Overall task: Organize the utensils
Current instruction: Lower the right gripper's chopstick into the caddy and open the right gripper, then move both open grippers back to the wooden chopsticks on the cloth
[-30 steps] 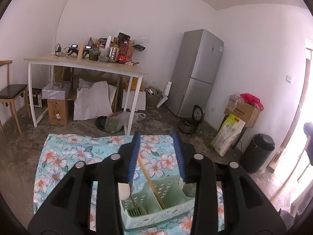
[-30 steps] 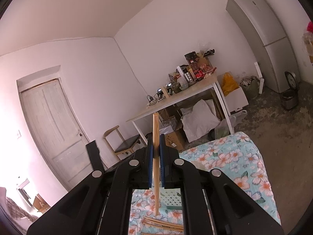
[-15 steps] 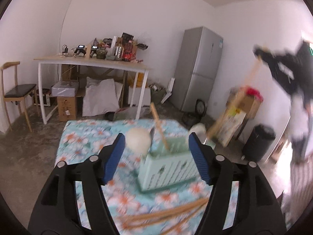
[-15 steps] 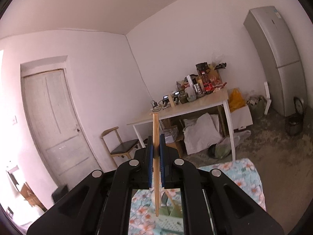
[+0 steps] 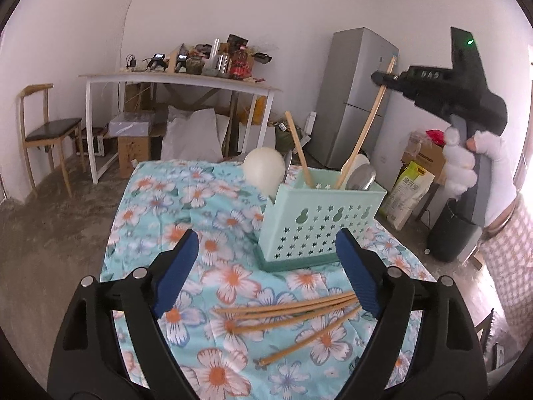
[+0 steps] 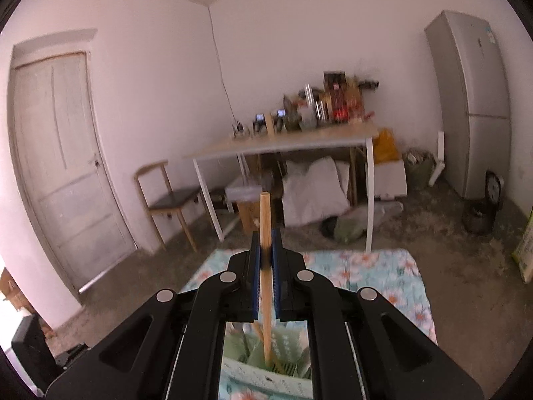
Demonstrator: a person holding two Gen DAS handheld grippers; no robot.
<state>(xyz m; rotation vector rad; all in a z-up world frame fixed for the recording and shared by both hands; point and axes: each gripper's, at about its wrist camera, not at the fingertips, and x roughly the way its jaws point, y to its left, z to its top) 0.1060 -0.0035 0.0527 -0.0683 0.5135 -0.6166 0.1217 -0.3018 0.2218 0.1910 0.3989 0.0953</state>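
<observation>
Both tools were at work: the right tool [image 6: 265, 260] pinched a long wooden chopstick [image 6: 265, 233] upright, its lower end dipping into the pale green perforated plastic utensil caddy [image 5: 319, 220], presumably to slot it in beside the spoons. Hovering low, the left tool [image 5: 266, 266] was spreading its blue pads with nothing between them, likely readying for the loose bundle of wooden chopsticks [image 5: 293, 316] lying just below. All this sat on a table under a turquoise floral cloth [image 5: 173, 206], in a bare room with a grey fridge [image 5: 356, 96].
</observation>
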